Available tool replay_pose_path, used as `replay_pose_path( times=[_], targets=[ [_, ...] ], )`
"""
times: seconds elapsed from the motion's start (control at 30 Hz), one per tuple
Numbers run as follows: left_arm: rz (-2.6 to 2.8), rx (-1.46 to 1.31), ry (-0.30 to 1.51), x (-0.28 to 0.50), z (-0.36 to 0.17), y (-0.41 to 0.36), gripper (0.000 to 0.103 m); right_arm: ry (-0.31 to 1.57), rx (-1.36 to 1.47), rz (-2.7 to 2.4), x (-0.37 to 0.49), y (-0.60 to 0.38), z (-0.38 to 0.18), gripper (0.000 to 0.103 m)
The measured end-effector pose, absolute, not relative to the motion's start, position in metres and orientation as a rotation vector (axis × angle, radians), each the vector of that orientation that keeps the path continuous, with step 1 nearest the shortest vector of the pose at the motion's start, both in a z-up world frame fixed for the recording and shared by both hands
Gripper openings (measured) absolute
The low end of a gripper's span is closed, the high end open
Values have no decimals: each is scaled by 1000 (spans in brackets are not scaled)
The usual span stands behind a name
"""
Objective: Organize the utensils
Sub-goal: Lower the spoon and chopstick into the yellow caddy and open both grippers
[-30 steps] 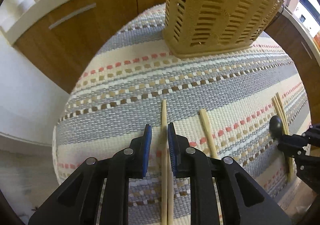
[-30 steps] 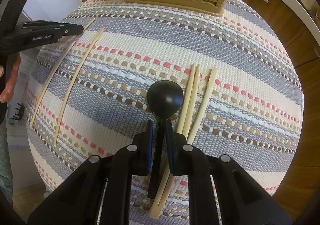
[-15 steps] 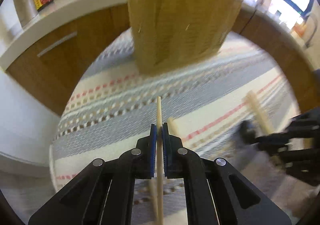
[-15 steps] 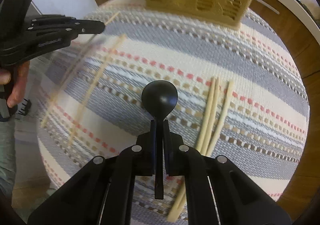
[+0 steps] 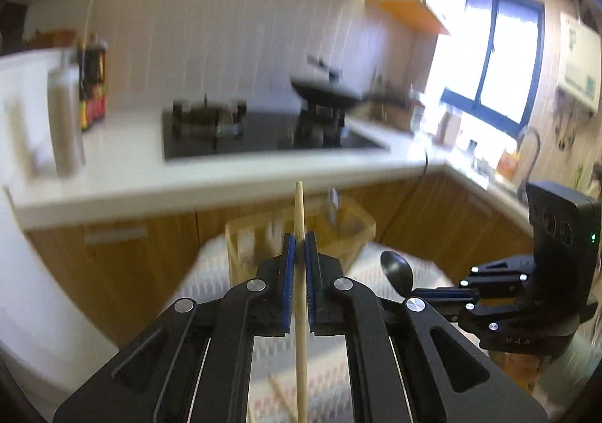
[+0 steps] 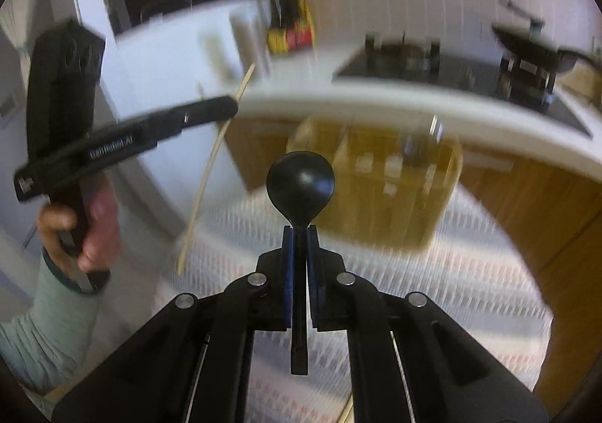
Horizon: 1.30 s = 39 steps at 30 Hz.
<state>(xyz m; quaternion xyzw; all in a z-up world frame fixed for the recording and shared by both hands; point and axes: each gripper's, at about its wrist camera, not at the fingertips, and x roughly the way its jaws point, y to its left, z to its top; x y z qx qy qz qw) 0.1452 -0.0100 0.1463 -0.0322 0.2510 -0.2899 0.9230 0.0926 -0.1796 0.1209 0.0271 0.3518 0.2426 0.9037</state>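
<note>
Both grippers have lifted off the striped mat (image 6: 432, 283) since a second ago, each carrying its utensil; the views now take in the counter and stove instead of looking down on the cloth. Left gripper (image 5: 299, 246) has its blue pads pinched tight on a wooden chopstick (image 5: 300, 295), held clear of the mat with its tip above the jaws and in line with the basket (image 5: 350, 235) behind. Right gripper (image 6: 300, 246) is clamped on the handle of the black spoon (image 6: 300, 178), bowl forward, in front of the basket. Basket stands on the mat's far side, below the white counter (image 5: 124, 189); blurred. More chopsticks lie on the mat nearer than the basket, barely seen at the frame bottoms. In the right wrist view a hand (image 6: 86, 223) in a pale green sleeve holds the left gripper, left of the basket.
</note>
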Motion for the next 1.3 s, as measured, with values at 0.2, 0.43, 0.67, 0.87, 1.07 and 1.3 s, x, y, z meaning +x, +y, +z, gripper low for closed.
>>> replay_pose_path(
  times=[0.2,0.43,0.67,0.87,1.07,1.3],
  targets=[
    [-592,-146,306,163,184,-13,3,526,111,457,131,-211,159,5],
    [-560,-201,155,191,194,-16,4,397,112,346,178,-233,167,5],
    [-539,-261,151,229,164,-17,4,397,94,311,214,-241,135,5],
    [-484,-261,134,241,142,-24,4,355,97,322,221,-244,112,5],
    [-459,-223,116,241,122,-33,4,329,82,323,215,-243,95,5],
    [-479,-227,157,239,110,-27,14,358,71,335,207,-248,86,6]
  ],
)
